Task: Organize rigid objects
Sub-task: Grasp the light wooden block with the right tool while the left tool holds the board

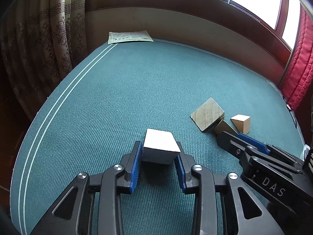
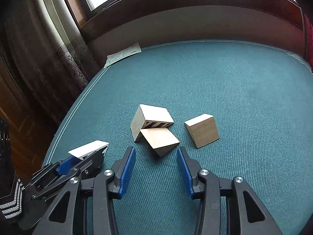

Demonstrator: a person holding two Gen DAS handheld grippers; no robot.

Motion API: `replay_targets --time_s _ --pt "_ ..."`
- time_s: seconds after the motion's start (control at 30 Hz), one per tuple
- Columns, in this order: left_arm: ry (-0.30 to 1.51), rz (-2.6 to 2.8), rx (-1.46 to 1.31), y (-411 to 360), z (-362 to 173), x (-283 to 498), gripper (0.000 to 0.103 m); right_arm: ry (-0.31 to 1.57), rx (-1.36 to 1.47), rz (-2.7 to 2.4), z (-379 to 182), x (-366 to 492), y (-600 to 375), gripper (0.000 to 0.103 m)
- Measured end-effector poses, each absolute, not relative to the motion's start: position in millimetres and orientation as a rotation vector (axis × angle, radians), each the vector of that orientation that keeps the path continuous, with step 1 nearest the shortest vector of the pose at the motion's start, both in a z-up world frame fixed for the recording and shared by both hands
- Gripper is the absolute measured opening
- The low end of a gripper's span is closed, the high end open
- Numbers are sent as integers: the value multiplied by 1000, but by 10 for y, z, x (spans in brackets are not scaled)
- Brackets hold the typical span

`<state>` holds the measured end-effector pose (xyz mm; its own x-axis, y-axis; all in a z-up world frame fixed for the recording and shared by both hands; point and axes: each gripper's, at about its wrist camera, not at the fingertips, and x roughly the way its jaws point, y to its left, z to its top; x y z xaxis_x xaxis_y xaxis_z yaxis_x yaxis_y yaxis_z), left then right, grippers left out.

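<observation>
My left gripper (image 1: pixel 158 152) is shut on a pale wooden block (image 1: pixel 160 148), held just above the teal cloth; the block also shows in the right wrist view (image 2: pixel 89 148). My right gripper (image 2: pixel 156 152) is open and empty, its tips just short of a wooden wedge (image 2: pixel 160 140). Behind the wedge lies a larger pale block (image 2: pixel 150 119) touching it. A third wooden block (image 2: pixel 202 133) lies apart to the right. In the left wrist view the blocks (image 1: pixel 208 114) and a small wedge (image 1: pixel 241 123) sit at the right, beyond my right gripper's fingers (image 1: pixel 252 143).
The table is covered by a teal cloth (image 1: pixel 137 90) with white border lines along its left edge. A printed paper sheet (image 1: pixel 129 36) lies at the far left corner. Patterned curtains (image 1: pixel 45 45) hang at the left, a red padded cushion (image 1: pixel 299 68) at the right.
</observation>
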<state>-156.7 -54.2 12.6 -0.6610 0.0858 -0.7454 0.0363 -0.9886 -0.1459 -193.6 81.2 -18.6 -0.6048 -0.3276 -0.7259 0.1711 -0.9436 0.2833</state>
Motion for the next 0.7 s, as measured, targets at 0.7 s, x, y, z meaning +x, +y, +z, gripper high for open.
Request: replay_targets --time_s 0.7 --pt "-222 2833 -1277 -554 89 -1557 34 -173 1227 -2649 -144 -1956 835 42"
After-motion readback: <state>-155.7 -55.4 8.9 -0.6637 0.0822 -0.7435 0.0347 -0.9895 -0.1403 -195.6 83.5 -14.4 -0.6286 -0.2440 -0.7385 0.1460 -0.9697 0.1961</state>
